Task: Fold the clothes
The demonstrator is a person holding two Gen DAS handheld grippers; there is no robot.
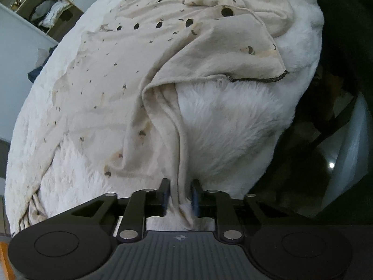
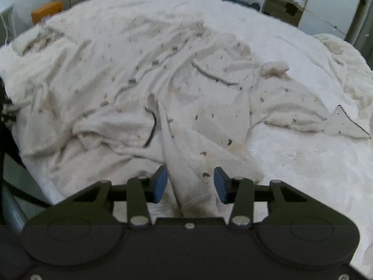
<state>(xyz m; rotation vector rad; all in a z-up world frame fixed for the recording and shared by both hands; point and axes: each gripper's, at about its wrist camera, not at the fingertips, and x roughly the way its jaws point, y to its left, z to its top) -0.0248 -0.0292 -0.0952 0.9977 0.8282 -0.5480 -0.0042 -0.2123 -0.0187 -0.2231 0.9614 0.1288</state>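
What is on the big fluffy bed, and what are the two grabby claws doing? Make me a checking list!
Surface: fluffy white blanket covering the bed.
Job's things: one cream spotted garment with dark trim, spread out crumpled, not folded yet.
Clutter: a second cream cloth bunched at the bed's far edge in the right wrist view.
Grippers: left gripper shut on a bunched strip of the garment; right gripper open, jaws either side of a garment fold.
Cables: nothing seen for certain.
Surroundings: open shelf with piled clothes; orange object past the bed.
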